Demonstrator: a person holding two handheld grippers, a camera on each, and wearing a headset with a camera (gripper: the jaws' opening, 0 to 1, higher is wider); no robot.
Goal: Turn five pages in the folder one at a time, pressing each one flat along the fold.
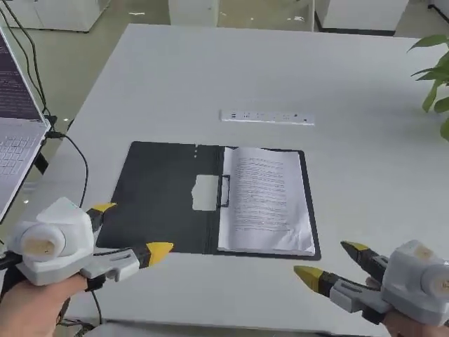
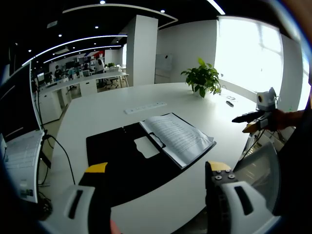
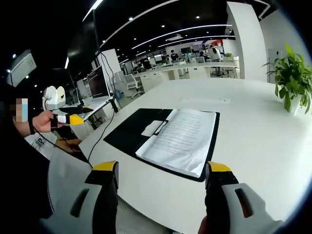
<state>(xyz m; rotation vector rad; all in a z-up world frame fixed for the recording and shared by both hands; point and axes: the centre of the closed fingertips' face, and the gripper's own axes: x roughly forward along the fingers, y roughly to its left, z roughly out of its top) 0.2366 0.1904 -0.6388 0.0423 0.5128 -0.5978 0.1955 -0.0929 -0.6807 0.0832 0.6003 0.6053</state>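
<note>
White workbench (image 1: 351,84) bearing an open black folder (image 1: 161,203), its printed pages (image 1: 266,200) stacked on the right half. Left gripper (image 1: 133,229) and right gripper (image 1: 328,259) hover near its front corners, both with jaws wide apart and empty.

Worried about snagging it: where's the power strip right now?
In the head view, the white power strip lies on the table just beyond the open black folder, past its far edge, near the table's middle.
</note>
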